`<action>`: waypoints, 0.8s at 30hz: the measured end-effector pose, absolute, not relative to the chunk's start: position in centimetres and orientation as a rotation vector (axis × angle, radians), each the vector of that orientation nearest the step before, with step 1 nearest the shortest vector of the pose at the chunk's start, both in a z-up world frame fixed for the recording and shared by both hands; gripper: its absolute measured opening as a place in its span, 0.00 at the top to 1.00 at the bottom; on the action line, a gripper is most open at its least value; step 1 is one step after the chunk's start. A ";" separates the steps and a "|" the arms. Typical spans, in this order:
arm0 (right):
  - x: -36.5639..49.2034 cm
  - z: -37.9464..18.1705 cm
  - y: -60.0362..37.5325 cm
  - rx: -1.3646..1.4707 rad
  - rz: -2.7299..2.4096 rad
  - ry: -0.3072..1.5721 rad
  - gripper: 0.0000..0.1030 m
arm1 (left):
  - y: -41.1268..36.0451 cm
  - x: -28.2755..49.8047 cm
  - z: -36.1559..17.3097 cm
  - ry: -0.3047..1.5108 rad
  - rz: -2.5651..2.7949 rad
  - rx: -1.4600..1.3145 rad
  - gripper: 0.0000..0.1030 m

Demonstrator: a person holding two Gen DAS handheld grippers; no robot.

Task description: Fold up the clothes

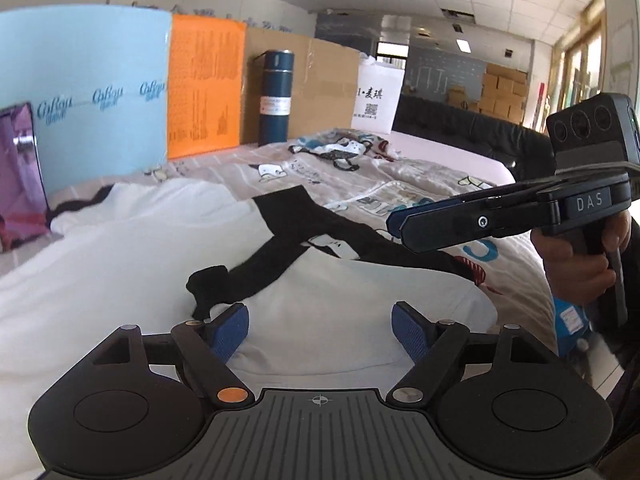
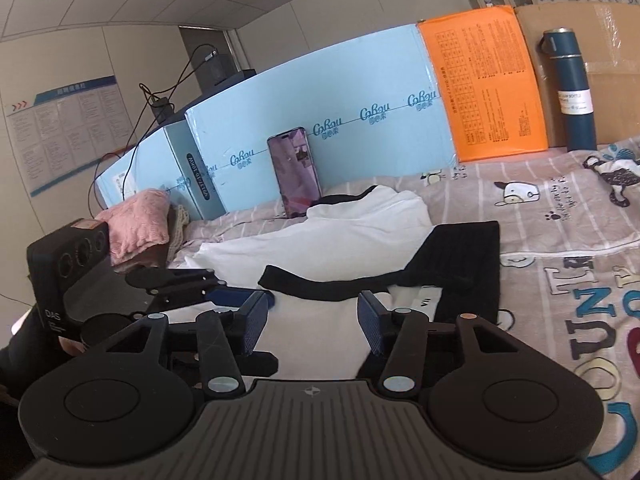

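A white garment with black trim point(image 1: 160, 248) lies partly folded on the patterned bedsheet point(image 1: 400, 176); it also shows in the right wrist view point(image 2: 360, 224). Its black sleeve band point(image 1: 304, 232) crosses the white cloth. My left gripper point(image 1: 320, 330) is open and empty, just above the near white fold. My right gripper point(image 2: 312, 322) is open and empty over the garment's near edge. The right gripper shows from the side in the left wrist view point(image 1: 394, 224), above the black trim. The left gripper shows at the left of the right wrist view point(image 2: 240, 298).
A phone point(image 2: 294, 172) leans on a light blue board point(image 2: 320, 120). An orange sheet point(image 2: 492, 80), a blue flask point(image 2: 570, 88) and cardboard point(image 1: 320, 88) stand along the back. Pink folded cloth point(image 2: 140, 224) lies at left. A white bag point(image 1: 378, 96) stands behind the bed.
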State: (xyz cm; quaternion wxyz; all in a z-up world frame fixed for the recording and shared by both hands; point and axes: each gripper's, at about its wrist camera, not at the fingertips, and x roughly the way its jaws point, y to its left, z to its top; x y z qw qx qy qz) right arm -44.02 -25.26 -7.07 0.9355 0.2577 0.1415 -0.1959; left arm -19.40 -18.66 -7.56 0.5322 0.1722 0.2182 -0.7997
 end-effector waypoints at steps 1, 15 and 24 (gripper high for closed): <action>-43.2 -7.3 -25.9 0.570 -0.373 0.299 0.48 | -18.8 -19.2 -7.7 0.540 -1.910 0.402 0.22; -42.4 -4.5 -31.4 0.516 -0.508 0.269 0.34 | -16.6 -15.4 -3.5 0.428 -1.836 0.228 0.16; -36.8 0.9 -42.4 0.473 -0.486 0.164 0.31 | -21.7 -4.1 -0.5 0.537 -1.531 0.174 0.20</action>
